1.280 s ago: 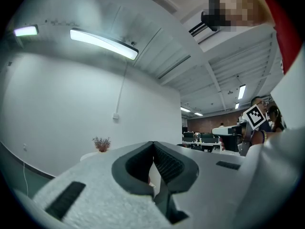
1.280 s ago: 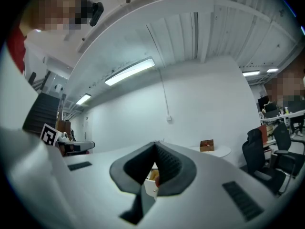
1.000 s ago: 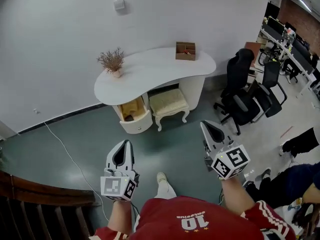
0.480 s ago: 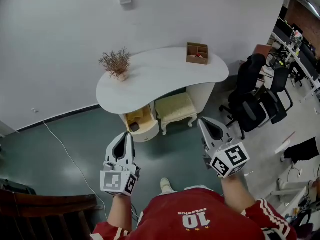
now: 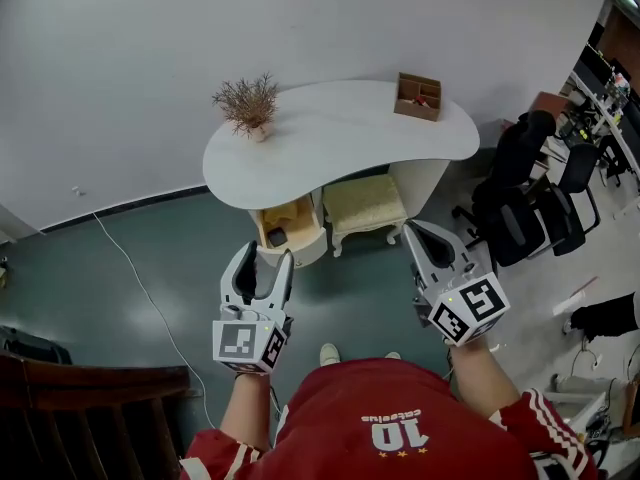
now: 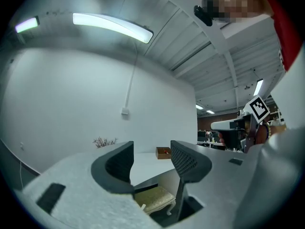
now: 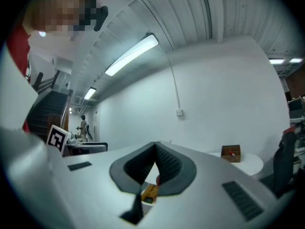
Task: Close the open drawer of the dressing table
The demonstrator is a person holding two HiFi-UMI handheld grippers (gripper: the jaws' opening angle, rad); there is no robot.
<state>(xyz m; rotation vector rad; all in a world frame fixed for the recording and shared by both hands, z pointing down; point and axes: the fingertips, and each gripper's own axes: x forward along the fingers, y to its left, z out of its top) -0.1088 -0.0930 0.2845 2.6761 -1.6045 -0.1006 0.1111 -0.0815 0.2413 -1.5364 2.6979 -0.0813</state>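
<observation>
The rigid drawer (image 5: pixel 296 230) probably slides lightly; push its rounded front. The left hand-held gripper (image 5: pixel 268 258) has just opened, empty; the right hand-held gripper (image 5: pixel 416 232) is closed.

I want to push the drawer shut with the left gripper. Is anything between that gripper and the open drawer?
Nothing visible. The left gripper, whose jaws have just been opening with nothing between them, faces the open drawer directly. The stool stands beside the drawer, to its right in the head view, off that path.

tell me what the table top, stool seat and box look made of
Table top: likely painted wood or laminate, white and matte; even colour, no grain. Stool seat: cream padded fabric; its surface looks puffy and textured. Box: brown wood or card, too small to tell which.
</observation>
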